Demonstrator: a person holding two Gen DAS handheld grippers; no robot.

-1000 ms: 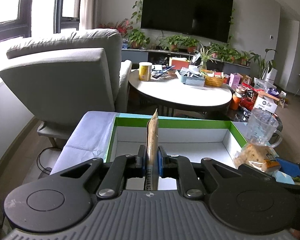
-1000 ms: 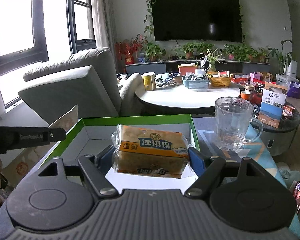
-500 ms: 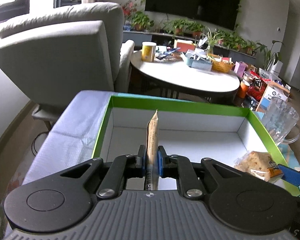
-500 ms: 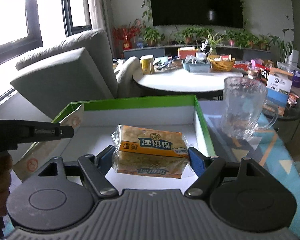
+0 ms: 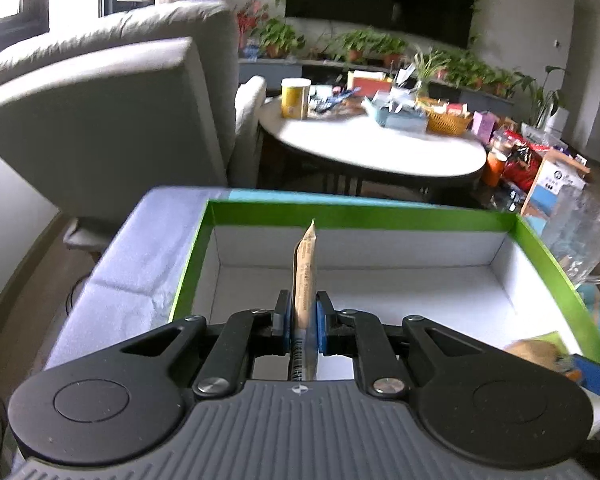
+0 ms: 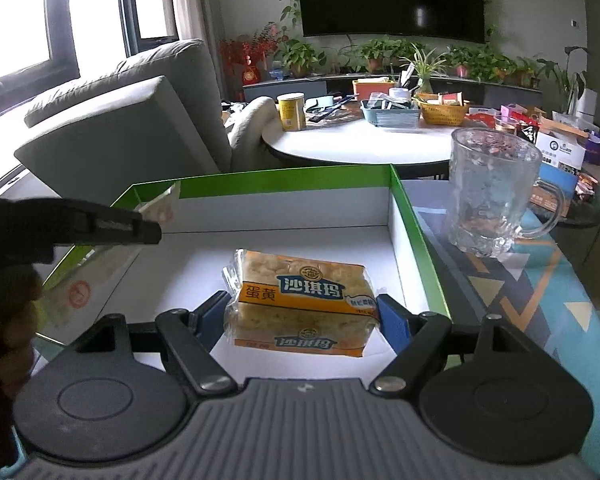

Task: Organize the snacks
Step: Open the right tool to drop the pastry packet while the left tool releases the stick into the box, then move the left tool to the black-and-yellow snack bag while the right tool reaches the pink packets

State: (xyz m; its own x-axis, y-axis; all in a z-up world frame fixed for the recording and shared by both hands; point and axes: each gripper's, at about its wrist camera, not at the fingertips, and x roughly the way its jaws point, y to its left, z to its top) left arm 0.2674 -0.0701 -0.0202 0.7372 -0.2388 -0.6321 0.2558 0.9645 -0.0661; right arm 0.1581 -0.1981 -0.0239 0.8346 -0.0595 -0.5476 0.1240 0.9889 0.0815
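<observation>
Left wrist view: your left gripper (image 5: 303, 316) pinches a flat tan packet (image 5: 305, 276) edge-on over the green-rimmed white cardboard box (image 5: 356, 212).

Right wrist view: your right gripper (image 6: 302, 314) clamps a crinkly clear-wrapped cake (image 6: 300, 304), printed "沙琪玛" and "蛋黄", inside the box beside a glass mug (image 6: 496, 196).

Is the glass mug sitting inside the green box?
No, the glass mug stands outside the green box, on the patterned table top beside the box's right wall.
</observation>
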